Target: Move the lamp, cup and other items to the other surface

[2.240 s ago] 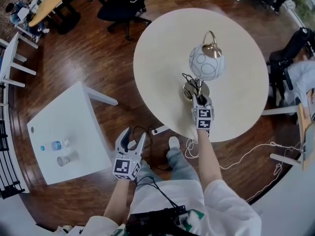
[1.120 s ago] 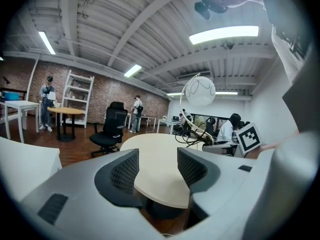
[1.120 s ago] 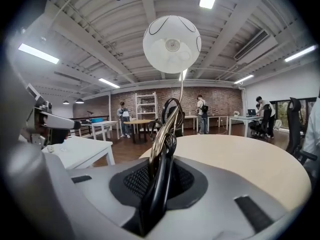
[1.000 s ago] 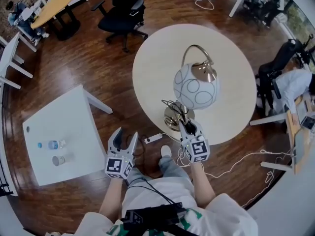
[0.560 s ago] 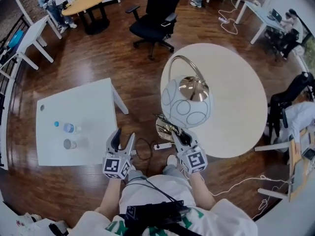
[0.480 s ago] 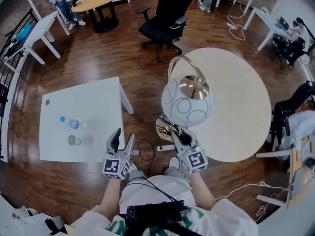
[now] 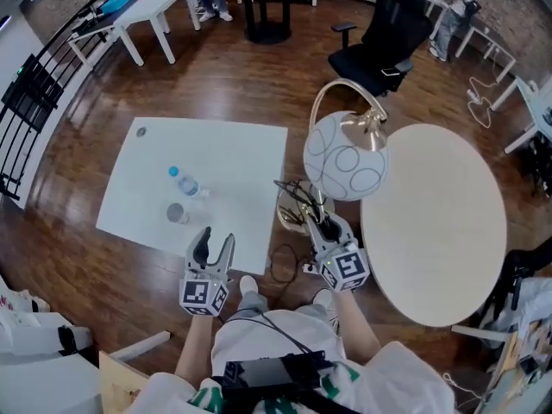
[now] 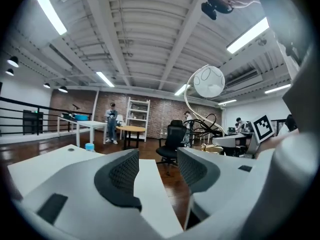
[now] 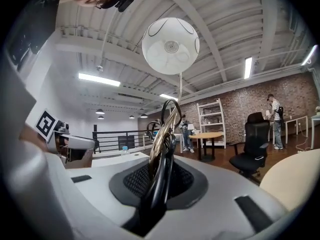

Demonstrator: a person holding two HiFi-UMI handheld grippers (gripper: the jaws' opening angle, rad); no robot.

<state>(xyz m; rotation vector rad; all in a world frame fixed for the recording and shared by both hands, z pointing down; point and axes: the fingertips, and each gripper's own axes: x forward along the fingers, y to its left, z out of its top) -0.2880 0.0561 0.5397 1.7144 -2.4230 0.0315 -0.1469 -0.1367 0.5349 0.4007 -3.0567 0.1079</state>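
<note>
While the lamp hangs between round tabletop and white tabletop, stem and cord clenched in the right gripper jaws, cup and bottle already stand on the white one; left gripper jaws released, empty; only the lamp set-down looks left

A white square table is seen at the left, on a dark wooden floor. Toward its near left part, a small clear bottle with a blue cap is stood, and a cup is placed just nearer. A round beige table is set at the right. Cables are strewn on the floor between the two.
</note>
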